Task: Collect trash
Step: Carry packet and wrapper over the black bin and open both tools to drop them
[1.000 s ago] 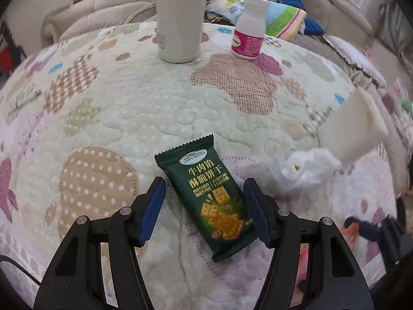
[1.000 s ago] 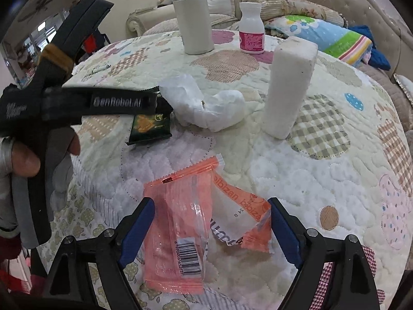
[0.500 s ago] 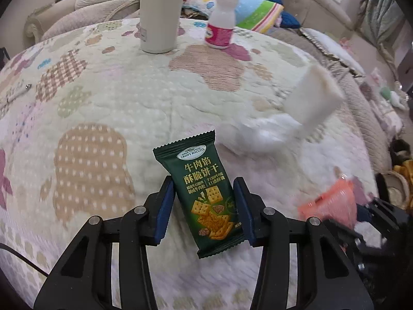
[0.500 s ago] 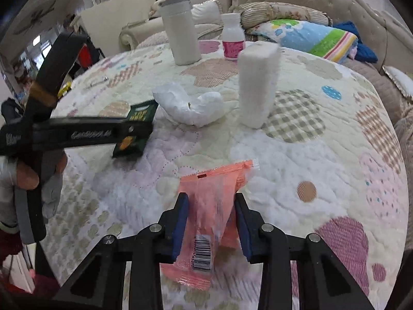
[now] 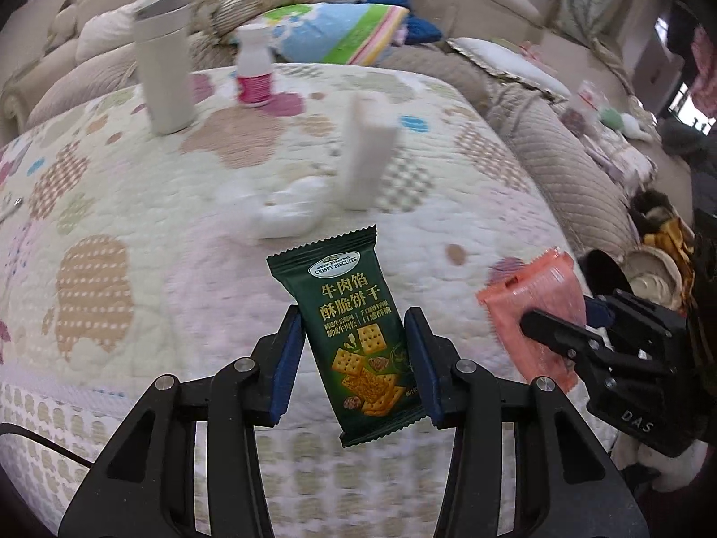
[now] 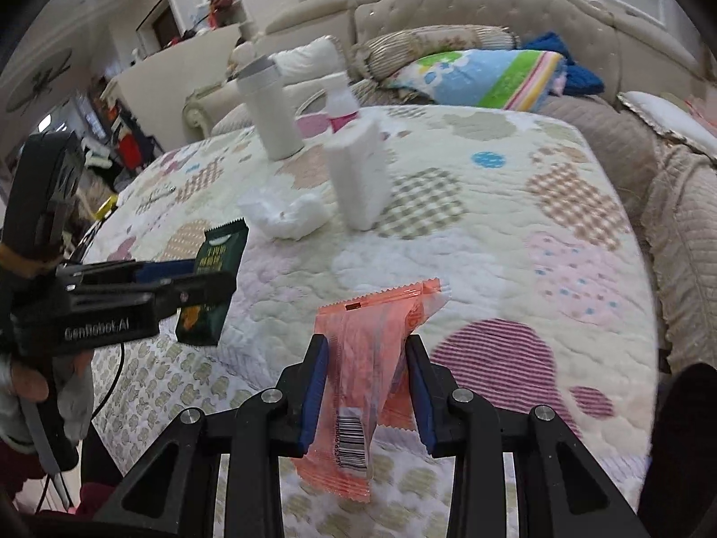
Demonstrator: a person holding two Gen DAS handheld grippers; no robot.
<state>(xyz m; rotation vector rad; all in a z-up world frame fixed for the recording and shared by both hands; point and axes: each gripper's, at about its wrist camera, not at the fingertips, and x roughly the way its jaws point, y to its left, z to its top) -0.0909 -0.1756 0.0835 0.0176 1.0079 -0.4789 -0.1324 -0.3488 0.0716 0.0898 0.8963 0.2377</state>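
My left gripper (image 5: 356,358) is shut on a dark green biscuit wrapper (image 5: 354,336) and holds it above the quilted table's front edge. My right gripper (image 6: 365,385) is shut on an orange plastic wrapper (image 6: 367,349) and holds it off the table. The orange wrapper also shows at the right of the left wrist view (image 5: 533,309); the green wrapper shows at the left of the right wrist view (image 6: 215,282). A crumpled white tissue (image 6: 287,213) lies on the quilt (image 6: 493,206) beyond both.
A white block (image 6: 358,175) stands upright beside the tissue. A white tumbler (image 6: 269,107) and a pink-labelled bottle (image 6: 343,103) stand at the far side. A sofa with a striped cushion (image 6: 488,76) lies behind. A dark bin rim (image 5: 605,269) shows low at the right.
Both grippers closed on their wrappers, lifted them off the quilt and drew back toward the table's near edge.
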